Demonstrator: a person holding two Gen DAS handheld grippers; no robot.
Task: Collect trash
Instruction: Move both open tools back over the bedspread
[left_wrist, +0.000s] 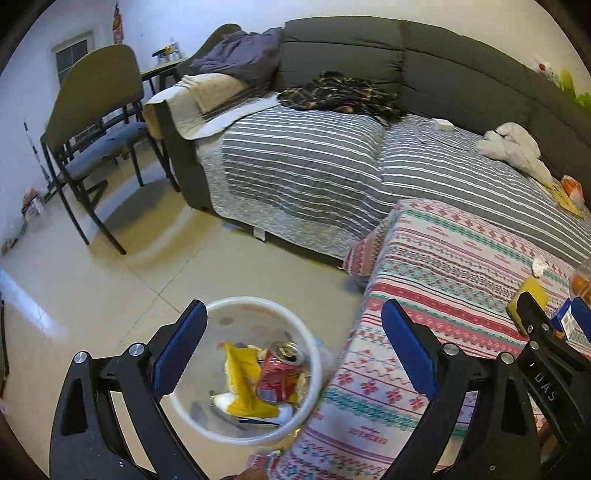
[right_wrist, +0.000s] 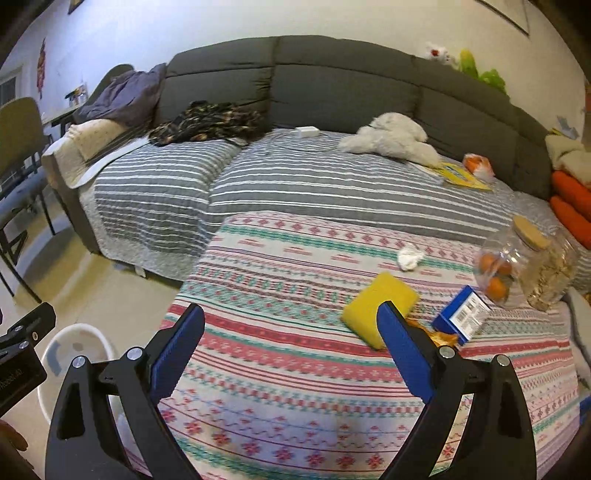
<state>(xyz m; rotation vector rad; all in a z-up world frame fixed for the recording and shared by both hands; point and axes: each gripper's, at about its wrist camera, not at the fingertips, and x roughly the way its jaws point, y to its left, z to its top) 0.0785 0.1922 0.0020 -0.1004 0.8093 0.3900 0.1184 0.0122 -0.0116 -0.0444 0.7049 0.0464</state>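
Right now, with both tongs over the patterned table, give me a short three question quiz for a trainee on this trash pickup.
1. True or false: the red can lies inside the white bin.
2. Which item sits nearest the right tongs: A yellow sponge, B crumpled tissue, C glass jar?
3. Fill in: both tongs, left included, are ____.

Key: 1 true. 2 A. 3 open, holding nothing.

Red can (left_wrist: 279, 373) (yellow wrapper (left_wrist: 243, 384)), white bin (left_wrist: 314, 354).
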